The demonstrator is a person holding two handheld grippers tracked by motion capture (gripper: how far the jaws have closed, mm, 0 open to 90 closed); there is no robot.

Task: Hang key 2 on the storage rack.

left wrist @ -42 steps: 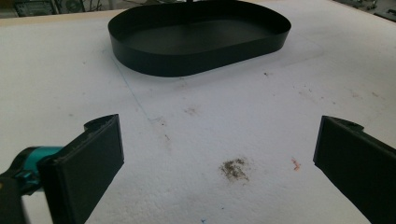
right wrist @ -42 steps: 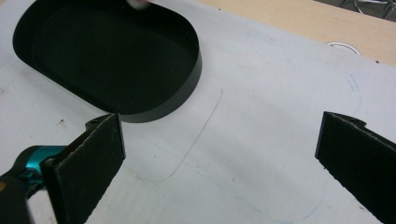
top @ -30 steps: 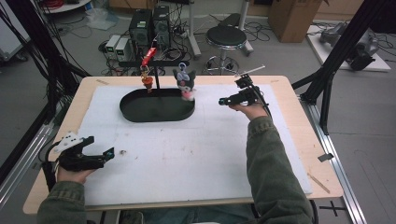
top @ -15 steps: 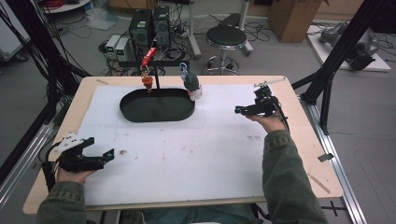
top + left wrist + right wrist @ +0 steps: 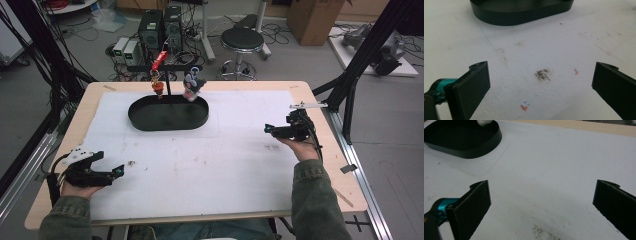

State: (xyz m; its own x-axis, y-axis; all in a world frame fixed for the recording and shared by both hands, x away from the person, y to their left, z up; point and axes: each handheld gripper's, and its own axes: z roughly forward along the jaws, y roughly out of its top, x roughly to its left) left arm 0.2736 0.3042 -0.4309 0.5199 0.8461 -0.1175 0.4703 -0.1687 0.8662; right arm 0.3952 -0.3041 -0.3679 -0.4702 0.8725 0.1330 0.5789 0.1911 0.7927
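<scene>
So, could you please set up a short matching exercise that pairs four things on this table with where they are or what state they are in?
Things:
1. black tray
2. red charm
3. left tool
4. right tool

Places or states:
A. open, over the near left part of the white mat
B. hanging from the stand's bar, above the tray's far rim
C. open, near the table's right edge, pointing left
D. lying on the far part of the white mat

Pairs: 1-D, 2-B, 3-A, 4-C
</scene>
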